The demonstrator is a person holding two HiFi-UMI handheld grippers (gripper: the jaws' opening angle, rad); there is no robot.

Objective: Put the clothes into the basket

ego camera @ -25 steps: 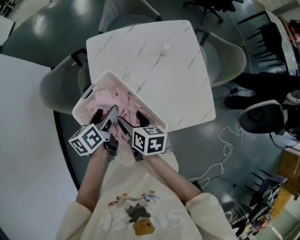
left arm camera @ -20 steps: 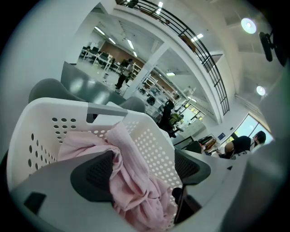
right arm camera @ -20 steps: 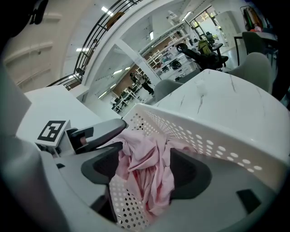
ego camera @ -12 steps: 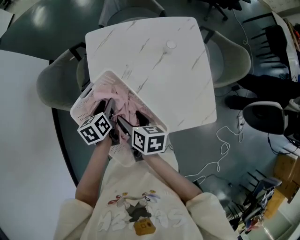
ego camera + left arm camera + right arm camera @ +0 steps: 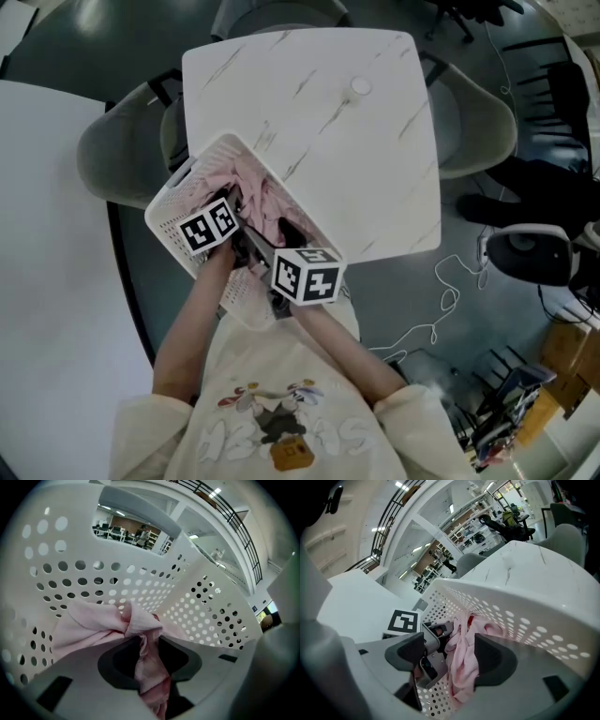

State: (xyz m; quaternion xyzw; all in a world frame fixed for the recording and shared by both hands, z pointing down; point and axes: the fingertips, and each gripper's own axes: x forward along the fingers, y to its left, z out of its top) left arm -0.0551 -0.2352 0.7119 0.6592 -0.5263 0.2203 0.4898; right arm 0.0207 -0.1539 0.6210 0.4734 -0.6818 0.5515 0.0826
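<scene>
The marble-patterned table (image 5: 319, 122) carries a white perforated laundry basket (image 5: 172, 228) at its near corner, part of the basket reaching past the edge toward the person. A pink garment (image 5: 267, 199) lies bunched inside the basket, so the clothing in sight is already where the task wants it.

The main change over the last second belongs to the left gripper (image 5: 232, 204): it has dropped from the near rim down into the basket, and its marker cube now sits over the cloth. Its fingers have just been closing and now stand narrow, with a twisted fold of the pink garment (image 5: 93, 625) caught between them, the basket (image 5: 70, 564) wall close ahead. The right gripper (image 5: 262, 253) has hardly moved. It hangs just beside the left one, and its fingers stand wide. A hanging part of the garment (image 5: 461, 663) lies in the gap, but they do not press on it.

In my judgement the left grip is for tucking or resettling the garment, not for fetching it, so the task looks close to done
</scene>
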